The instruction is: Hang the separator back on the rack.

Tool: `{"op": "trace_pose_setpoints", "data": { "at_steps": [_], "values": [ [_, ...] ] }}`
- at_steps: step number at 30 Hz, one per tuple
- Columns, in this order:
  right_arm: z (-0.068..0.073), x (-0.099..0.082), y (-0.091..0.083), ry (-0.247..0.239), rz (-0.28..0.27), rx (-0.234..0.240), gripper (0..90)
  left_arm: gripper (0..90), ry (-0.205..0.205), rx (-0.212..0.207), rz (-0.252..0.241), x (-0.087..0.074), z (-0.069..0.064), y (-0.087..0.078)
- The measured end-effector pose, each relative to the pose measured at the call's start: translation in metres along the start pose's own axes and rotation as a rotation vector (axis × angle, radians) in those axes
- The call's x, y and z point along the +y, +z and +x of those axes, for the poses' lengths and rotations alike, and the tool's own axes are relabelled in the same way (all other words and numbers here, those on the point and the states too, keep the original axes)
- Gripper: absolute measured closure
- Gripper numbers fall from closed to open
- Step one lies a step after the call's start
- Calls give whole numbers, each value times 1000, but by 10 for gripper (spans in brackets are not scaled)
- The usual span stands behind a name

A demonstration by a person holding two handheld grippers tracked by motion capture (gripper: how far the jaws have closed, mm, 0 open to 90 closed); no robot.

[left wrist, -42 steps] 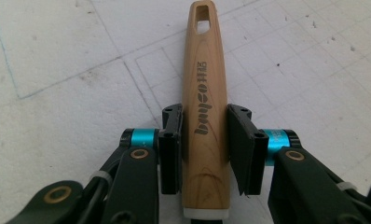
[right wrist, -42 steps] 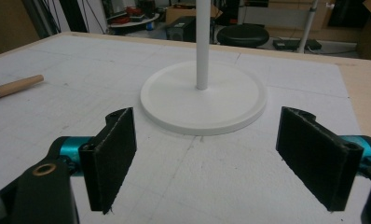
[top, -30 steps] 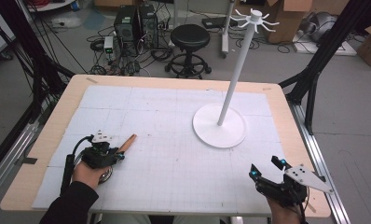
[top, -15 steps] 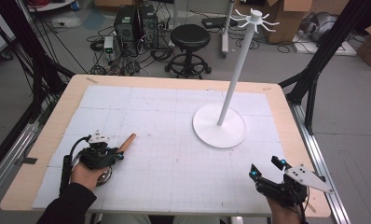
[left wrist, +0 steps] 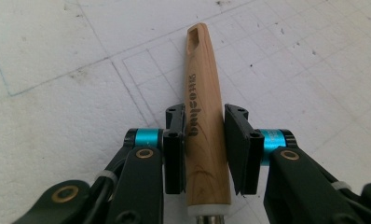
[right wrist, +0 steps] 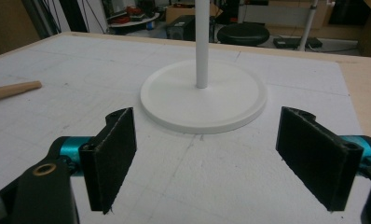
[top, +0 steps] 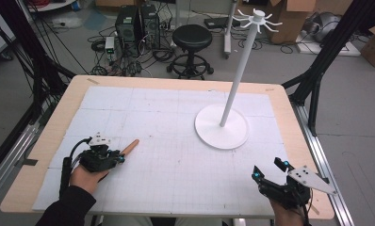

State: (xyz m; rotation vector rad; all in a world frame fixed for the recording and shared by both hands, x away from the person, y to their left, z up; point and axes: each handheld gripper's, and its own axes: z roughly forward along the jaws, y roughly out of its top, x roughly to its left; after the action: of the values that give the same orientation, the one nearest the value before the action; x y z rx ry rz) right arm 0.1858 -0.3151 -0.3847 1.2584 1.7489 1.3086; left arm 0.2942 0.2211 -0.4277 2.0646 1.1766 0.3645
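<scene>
Cluttered lab floor behind, black stool (top: 191,37) and computer towers (top: 134,21) at top of the high view; wooden tabletop (top: 63,108) covered with a white gridded mat (top: 176,155). Left gripper (top: 122,155) at lower left of the high view, held in a hand (top: 84,178) with a dark sleeve, lying low over the mat. Wooden handle (left wrist: 203,116) lies flat on the mat between its fingers (left wrist: 174,149), slotted end pointing toward the top of the left gripper view, printed lettering along it, a white collar and metal part at the bottom edge. Fingers have just been closing in on the handle; left pad looks touching the wood, right pad just beside it with a thin gap, so not clearly clamped. In the high view the handle tip (top: 130,146) sticks out up and right of the gripper. Right gripper (top: 269,172) at lower right of the high view, fingers (right wrist: 111,154) spread wide, holding nothing, bare mat between them. White stand (top: 222,126) with round base and tall pole at centre right, hooked arms at its top (top: 257,18). Stand base (right wrist: 203,100) sits ahead of the right gripper, well apart from the handle (right wrist: 11,90).
</scene>
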Motion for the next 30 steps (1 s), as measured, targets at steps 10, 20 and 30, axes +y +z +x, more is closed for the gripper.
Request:
{"op": "trace_pose_setpoints", "data": {
  "at_steps": [10, 20, 30],
  "values": [
    [0, 0, 0, 3, 2, 3, 187, 666, 4, -18, 90, 3, -1, 6],
    [0, 0, 1, 1, 7, 6, 188, 643, 5, 0, 79, 2, 1, 8],
    [-1, 0, 0, 2, 7, 0, 189, 696, -13, -35, 81, 3, 4, 6]
  ]
}}
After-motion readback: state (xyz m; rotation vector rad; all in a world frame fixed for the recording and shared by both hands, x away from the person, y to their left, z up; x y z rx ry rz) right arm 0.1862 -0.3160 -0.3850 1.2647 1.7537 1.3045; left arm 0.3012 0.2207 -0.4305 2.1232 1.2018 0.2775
